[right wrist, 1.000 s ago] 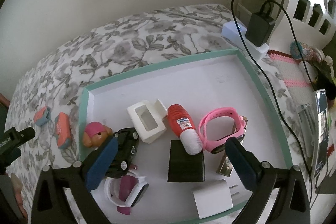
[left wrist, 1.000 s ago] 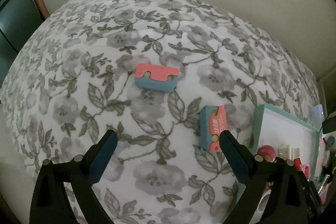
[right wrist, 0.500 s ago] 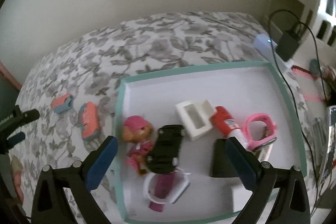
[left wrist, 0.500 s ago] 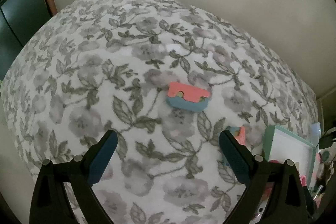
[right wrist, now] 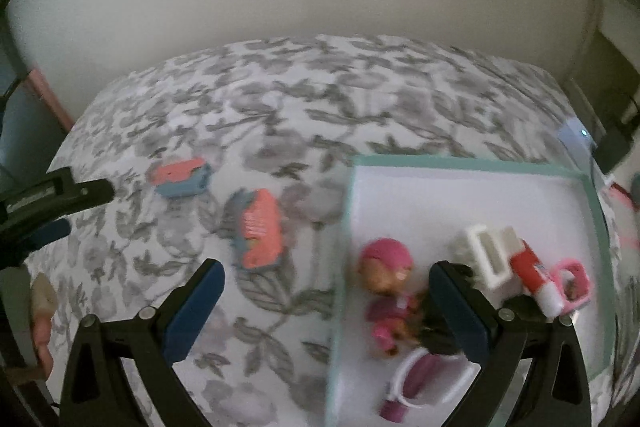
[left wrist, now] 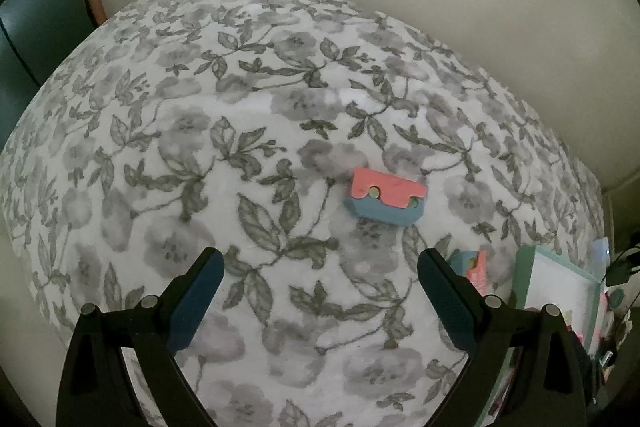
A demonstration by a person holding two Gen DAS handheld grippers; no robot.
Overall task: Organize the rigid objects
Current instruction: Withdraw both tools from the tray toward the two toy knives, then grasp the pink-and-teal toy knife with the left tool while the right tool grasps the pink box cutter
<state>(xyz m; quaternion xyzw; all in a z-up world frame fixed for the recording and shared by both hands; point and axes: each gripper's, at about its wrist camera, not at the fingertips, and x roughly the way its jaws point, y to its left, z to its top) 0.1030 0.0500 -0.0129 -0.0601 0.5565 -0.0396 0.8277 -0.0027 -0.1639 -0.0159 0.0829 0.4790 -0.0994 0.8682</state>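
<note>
On the far left the left gripper (left wrist: pixel 318 291) hangs over the flowered bedspread (left wrist: pixel 200 147) with its jaws spread wide and nothing between them — released, and angled as if lining up on the nearer pink-and-blue block (left wrist: pixel 385 198), which lies flat on the cloth just ahead and a little right of its fingers. A second pink-and-blue block (right wrist: pixel 259 229) lies between that one and the tray, close to the tray's left wall. Both sit outside the teal-rimmed tray (right wrist: pixel 460 163), which is presumably why the tools face them. The right gripper (right wrist: pixel 326 301) is likewise splayed and empty, straddling the tray's left edge. Inside the tray, crowded toward the near side, are a pink-hatted figure (right wrist: pixel 386 267), a white open box (right wrist: pixel 486 253) and a red-and-white tube (right wrist: pixel 536 279) — apparently already gathered; the view is blurred.
</note>
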